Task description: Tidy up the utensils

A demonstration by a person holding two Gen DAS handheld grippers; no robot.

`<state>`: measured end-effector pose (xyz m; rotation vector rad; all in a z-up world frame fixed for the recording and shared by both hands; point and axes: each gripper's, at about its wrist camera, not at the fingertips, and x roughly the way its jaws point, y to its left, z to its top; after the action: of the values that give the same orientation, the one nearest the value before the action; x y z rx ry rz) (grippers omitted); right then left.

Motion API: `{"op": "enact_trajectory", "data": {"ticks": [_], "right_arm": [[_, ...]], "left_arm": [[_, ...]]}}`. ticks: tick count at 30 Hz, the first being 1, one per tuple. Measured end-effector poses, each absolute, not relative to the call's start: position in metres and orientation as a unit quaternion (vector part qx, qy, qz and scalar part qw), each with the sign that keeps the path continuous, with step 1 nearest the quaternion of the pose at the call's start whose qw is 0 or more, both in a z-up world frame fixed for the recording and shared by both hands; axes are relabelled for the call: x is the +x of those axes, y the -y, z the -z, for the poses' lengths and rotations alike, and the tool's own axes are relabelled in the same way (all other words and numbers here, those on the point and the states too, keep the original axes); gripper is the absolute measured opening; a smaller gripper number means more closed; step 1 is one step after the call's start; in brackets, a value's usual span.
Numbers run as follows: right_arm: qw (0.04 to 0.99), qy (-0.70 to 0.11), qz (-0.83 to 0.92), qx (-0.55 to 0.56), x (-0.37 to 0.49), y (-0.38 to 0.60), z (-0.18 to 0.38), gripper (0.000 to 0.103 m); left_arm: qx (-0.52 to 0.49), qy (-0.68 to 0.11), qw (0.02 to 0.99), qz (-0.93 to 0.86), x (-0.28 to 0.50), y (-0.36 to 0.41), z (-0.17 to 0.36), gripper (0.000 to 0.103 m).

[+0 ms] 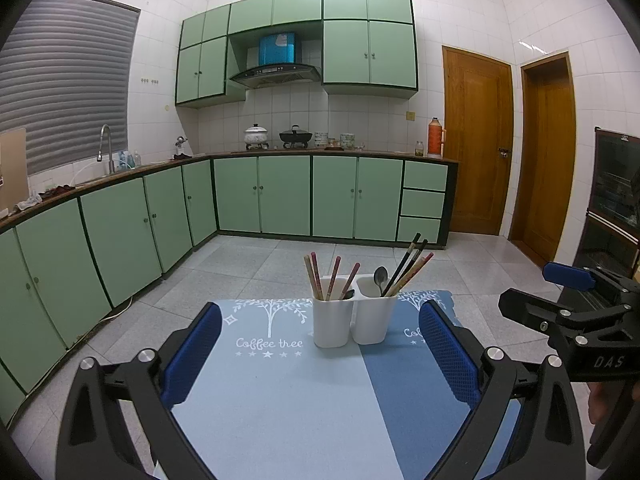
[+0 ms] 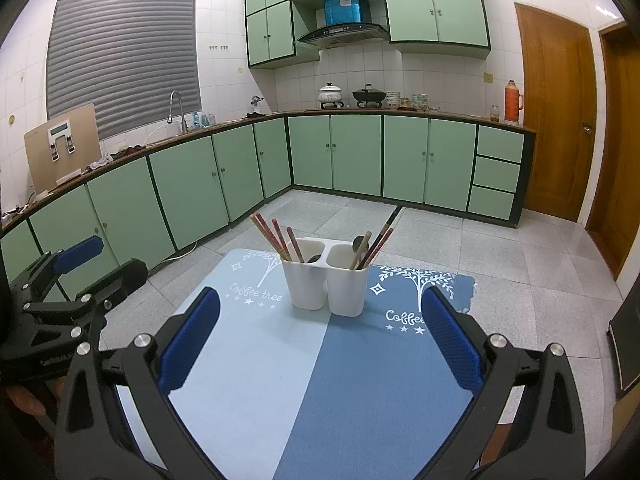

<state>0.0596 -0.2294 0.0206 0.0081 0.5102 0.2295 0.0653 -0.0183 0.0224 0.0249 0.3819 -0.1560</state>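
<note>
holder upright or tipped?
Upright. The white holder stands flat on the mat, openings up, chopsticks sticking out the top.

A two-tone blue placemat point(image 2: 280, 360) printed with white trees covers the table. Pale green cabinets point(image 2: 356, 152) run beneath a brown countertop carrying a white lidded pot point(image 2: 330, 92), a black wok point(image 2: 369, 94) and an orange thermos point(image 2: 512, 101). Wooden doors point(image 2: 554, 112) stand at right.

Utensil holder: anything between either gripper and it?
Nothing visible. Only bare blue mat lies between the open left gripper and the white utensil holder; likewise for the open right gripper.
</note>
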Motion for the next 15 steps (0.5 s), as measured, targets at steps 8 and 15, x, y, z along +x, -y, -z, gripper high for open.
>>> {"op": "enact_trajectory", "data": {"ticks": [8, 15], "right_arm": [[0.961, -0.252, -0.113, 0.004, 0.0606, 0.2293, -0.0208, 0.098], [0.961, -0.252, -0.113, 0.004, 0.0602, 0.229, -0.0205, 0.098]], "left_arm": [[0.013, -0.189, 0.979, 0.077, 0.0652, 0.018, -0.0228, 0.097], [0.013, -0.188, 0.979, 0.077, 0.0651, 0.0181, -0.0226, 0.097]]}}
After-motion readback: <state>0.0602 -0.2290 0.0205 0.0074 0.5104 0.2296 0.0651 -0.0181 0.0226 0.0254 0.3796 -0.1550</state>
